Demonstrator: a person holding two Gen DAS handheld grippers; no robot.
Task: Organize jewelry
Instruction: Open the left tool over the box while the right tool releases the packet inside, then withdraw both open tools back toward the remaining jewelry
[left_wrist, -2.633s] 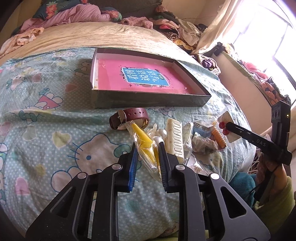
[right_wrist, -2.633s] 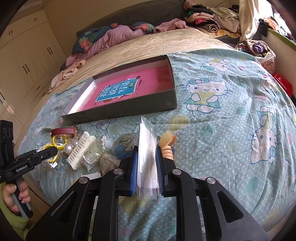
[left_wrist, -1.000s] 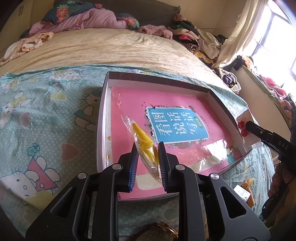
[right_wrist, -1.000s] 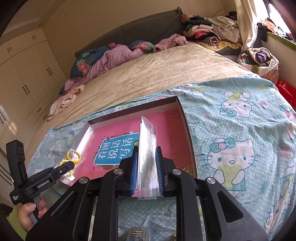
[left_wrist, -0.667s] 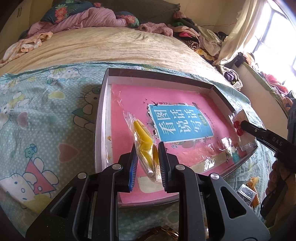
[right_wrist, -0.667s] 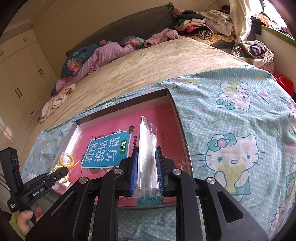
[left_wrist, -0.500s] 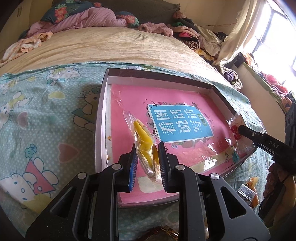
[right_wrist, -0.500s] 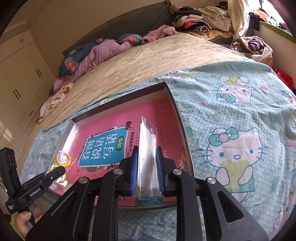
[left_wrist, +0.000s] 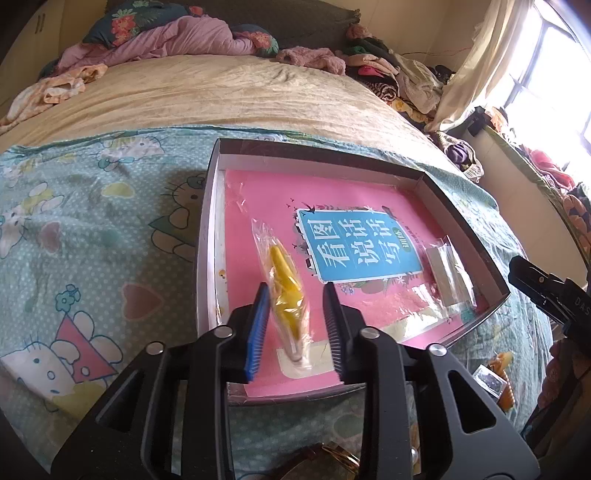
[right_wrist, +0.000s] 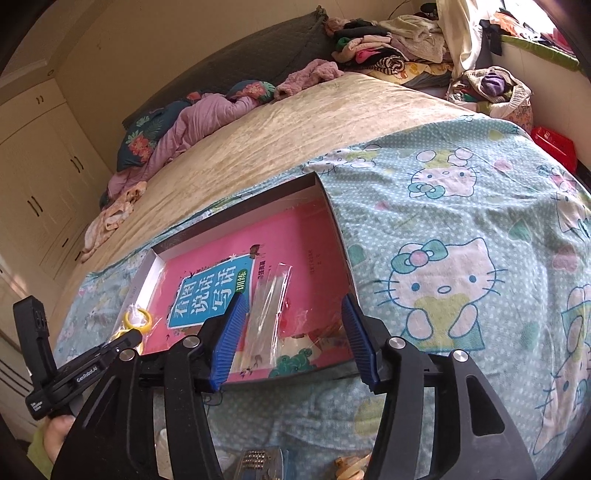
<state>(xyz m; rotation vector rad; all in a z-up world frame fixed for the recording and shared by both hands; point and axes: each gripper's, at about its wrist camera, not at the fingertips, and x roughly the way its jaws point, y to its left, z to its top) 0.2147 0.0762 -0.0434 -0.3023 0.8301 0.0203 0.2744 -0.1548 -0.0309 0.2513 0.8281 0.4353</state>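
Left hand-held gripper (left_wrist: 295, 317) jaws opening around yellow-ring packet (left_wrist: 286, 291); right hand-held gripper (right_wrist: 291, 339) opening, clear packet (right_wrist: 267, 317) between, both inside box (left_wrist: 207, 236).

- Our left gripper (left_wrist: 295, 321) points down, jaws opening, pads clear of anything.
- Our right gripper (right_wrist: 293, 338) points down, jaws opening wider, pads touching nothing.

- Your yellow jewelry in its clear bag (left_wrist: 286, 291) stands tilted over the box's (left_wrist: 207, 236) pink floor.
- Your flat clear packet (right_wrist: 267, 314) lies near the right wall.
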